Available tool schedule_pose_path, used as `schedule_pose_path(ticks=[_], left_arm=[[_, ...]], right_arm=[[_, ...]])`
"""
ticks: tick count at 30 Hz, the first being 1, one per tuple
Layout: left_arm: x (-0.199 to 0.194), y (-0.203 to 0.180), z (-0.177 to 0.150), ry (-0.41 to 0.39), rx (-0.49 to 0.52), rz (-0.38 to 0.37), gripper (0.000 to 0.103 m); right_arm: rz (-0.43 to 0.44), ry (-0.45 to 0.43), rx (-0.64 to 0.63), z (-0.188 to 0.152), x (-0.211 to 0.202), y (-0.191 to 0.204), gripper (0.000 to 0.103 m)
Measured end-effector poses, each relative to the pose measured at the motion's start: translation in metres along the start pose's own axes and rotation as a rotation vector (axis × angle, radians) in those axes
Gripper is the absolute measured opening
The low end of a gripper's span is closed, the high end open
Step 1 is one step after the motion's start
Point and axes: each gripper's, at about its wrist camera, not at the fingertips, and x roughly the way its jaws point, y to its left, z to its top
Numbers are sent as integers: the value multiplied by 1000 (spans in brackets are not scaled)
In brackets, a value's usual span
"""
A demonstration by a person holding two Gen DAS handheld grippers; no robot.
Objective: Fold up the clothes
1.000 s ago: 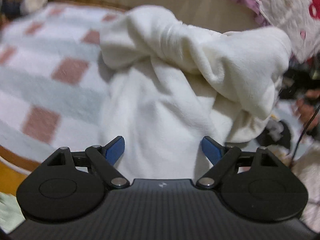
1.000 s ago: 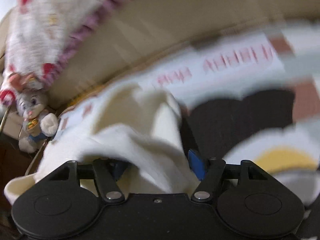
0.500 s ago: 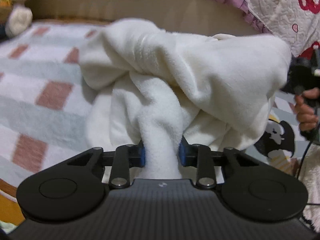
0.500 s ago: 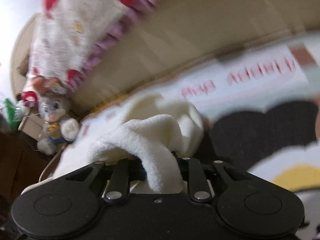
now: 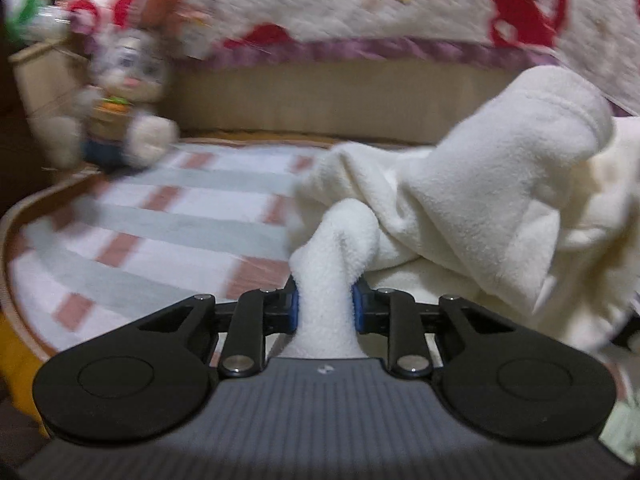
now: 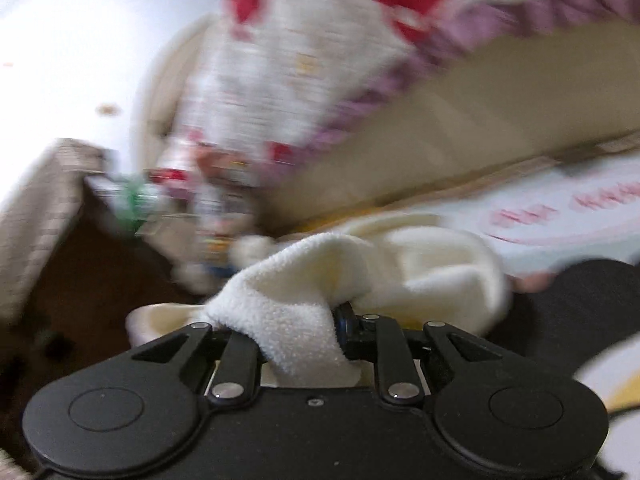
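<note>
While both jaws clamp fleece (image 5: pixel 480 208), left gripper (image 5: pixel 325 306) and right gripper (image 6: pixel 298 340) each pinching bunched fold, I log step: lift. Next: spread flat over bed (image 5: pixel 160 216).

Left of the cream fleece garment (image 5: pixel 480 208), the checked blanket (image 5: pixel 168 224) lies bare and passable. Beyond it, a plush rabbit (image 5: pixel 120 100) and the padded bed wall (image 5: pixel 320 100) block the way.
</note>
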Motion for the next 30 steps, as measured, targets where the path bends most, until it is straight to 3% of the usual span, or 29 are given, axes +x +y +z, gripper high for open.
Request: schedule_pose_path(ticks=[1, 6, 9, 12, 14, 17, 19, 20, 21, 23, 25, 28, 30], left_arm=[[-4, 7, 3, -18, -23, 22, 23], [-36, 34, 18, -112, -28, 69, 23], [-64, 43, 34, -184, -20, 58, 23], [-97, 47, 51, -287, -3, 16, 23], [-118, 51, 62, -351, 0, -23, 23], [-132, 62, 71, -386, -72, -153, 29], [-114, 67, 68, -320, -157, -208, 34], [-95, 65, 62, -249, -177, -202, 39], [-75, 64, 56, -177, -196, -197, 39], [-36, 59, 36, 3, -241, -180, 39], [-5, 56, 10, 156, -291, -164, 35], [10, 55, -17, 233, -296, -137, 33], [9, 56, -22, 222, -275, -103, 29]], right_arm=[[54, 0, -9, -1, -2, 11, 22], [62, -35, -21, -5, 2, 53, 21], [77, -48, -36, 8, -1, 74, 20], [135, -83, -51, 31, -19, 97, 20], [224, -119, -15, 50, -31, 102, 20], [239, -170, 27, 63, -28, 81, 21], [244, -204, 55, 72, -25, 66, 33], [85, -182, 41, 70, -18, 53, 54], [-107, -152, 22, 67, -9, 39, 60], [-413, -86, -86, 47, 5, 15, 60], [-556, -9, -122, 21, 8, -8, 59], [-521, 31, -25, 17, 0, -24, 59], [-480, 41, 17, 18, -5, -29, 59]])
